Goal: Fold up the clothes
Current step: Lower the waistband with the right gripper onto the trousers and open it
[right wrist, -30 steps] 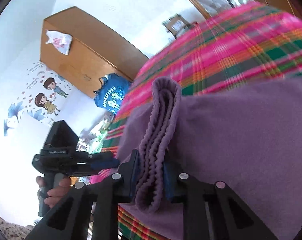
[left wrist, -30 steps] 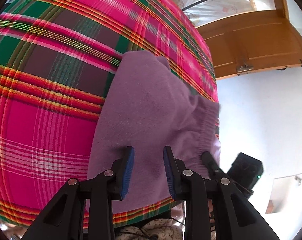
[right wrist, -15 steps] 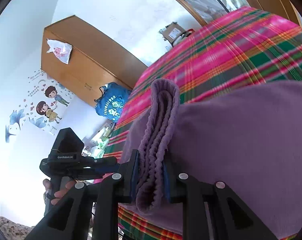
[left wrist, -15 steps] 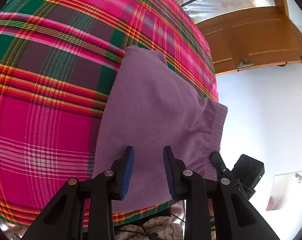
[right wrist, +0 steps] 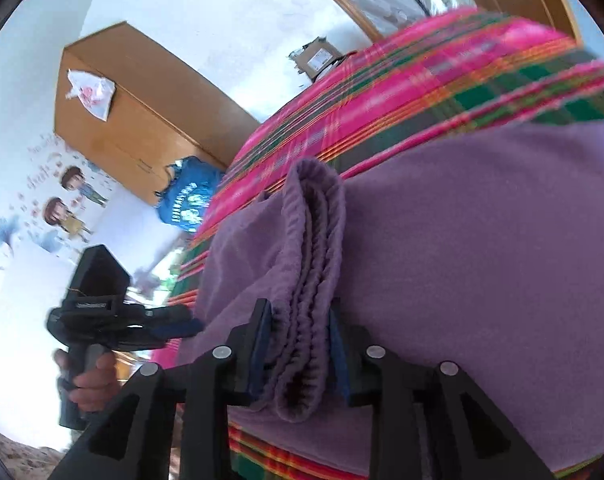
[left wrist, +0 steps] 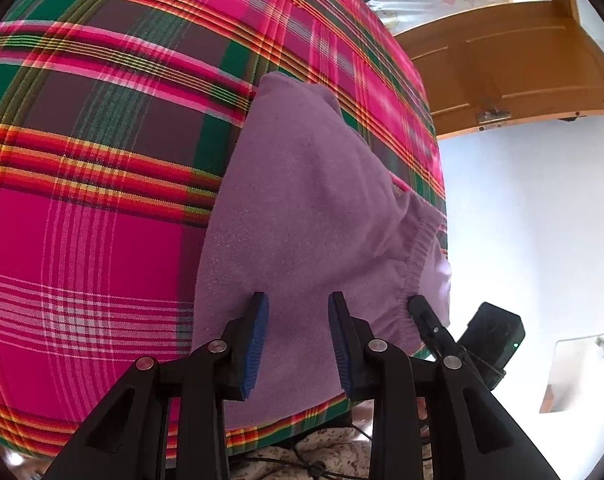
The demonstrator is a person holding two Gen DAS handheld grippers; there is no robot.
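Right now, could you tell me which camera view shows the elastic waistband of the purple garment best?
The right wrist view: the waistband runs up the centre, bunched in ribbed layers between the right hand-held gripper fingers. The left wrist view shows only a short gathered stretch of it at the garment's right edge.

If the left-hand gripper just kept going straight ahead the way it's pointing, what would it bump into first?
Most likely the purple garment: the left gripper has its open jaws over that cloth, spread on the plaid bed cover. Depth is hard to judge.

No text reads clearly: the blue bag (right wrist: 188, 200) beside the wooden cabinet (right wrist: 142, 108) carries white lettering too blurred to make out, as is the cardboard box's (right wrist: 316, 58) label
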